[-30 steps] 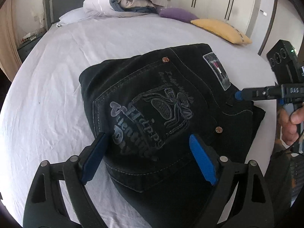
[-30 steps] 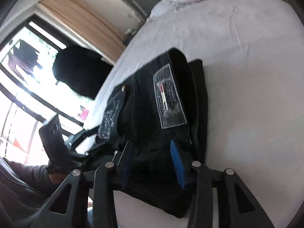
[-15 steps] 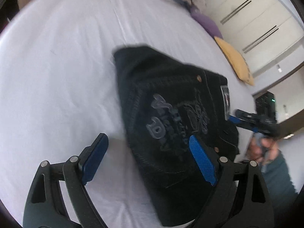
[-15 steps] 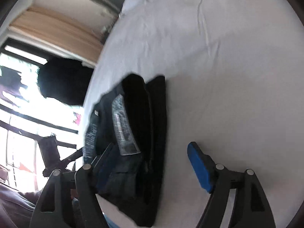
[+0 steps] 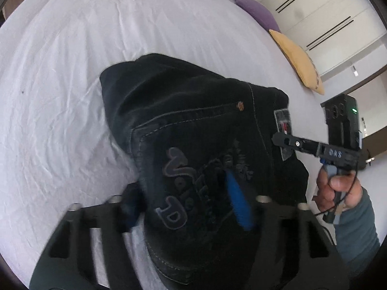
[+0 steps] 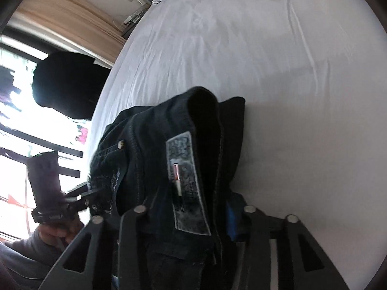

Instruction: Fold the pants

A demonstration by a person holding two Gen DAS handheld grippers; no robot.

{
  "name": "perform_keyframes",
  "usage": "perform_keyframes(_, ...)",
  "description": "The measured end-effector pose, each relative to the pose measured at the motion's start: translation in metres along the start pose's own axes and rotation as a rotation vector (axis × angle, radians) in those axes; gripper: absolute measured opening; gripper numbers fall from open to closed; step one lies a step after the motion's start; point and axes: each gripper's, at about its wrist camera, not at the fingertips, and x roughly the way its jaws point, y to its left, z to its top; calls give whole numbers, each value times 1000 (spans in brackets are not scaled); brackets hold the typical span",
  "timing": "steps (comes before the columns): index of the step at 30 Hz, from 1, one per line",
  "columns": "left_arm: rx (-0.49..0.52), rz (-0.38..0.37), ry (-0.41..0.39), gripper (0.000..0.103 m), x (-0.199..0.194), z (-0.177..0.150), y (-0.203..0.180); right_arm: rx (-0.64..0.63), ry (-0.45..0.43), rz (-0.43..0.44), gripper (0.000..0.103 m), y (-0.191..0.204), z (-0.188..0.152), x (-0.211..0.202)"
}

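The bed (image 5: 72, 77), covered in a wrinkled white sheet, fills most of both views, and the folded black pants (image 5: 193, 145) sit on it as a thick bundle, back pocket with grey lettering facing up. A yellow pillow (image 5: 300, 60) and a purple pillow (image 5: 254, 9) lie near the bed's far edge, well apart from the pants. The left gripper (image 5: 186, 207) has its fingers clamped on the near edge of the bundle (one blue pad shows on top of the denim, the other is blurred at its side). The right gripper (image 6: 186, 220) has its fingers closed around the waistband end, just beside the grey waist patch (image 6: 188, 186).
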Motion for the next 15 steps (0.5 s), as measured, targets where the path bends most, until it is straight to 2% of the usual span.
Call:
perform_keyframes(4, -6, 2, -21, 30, -20, 5, 3, -68, -49, -66, 24, 26, -2, -15)
perform_keyframes(6, 8, 11, -37, 25, -33, 9, 2, -89, -72, -80, 22, 38, 2, -22)
perform_keyframes(10, 64, 46, -96, 23, -64, 21, -3, -149, -116, -84, 21, 66, 12, -38)
perform_keyframes(12, 84, 76, -135, 23, -74, 33, -10, -169, -144, -75, 21, 79, 22, -40)
perform_keyframes(15, 89, 108, -183, 23, -96, 54, 0, -203, -182, -61, 21, 99, 45, -40)
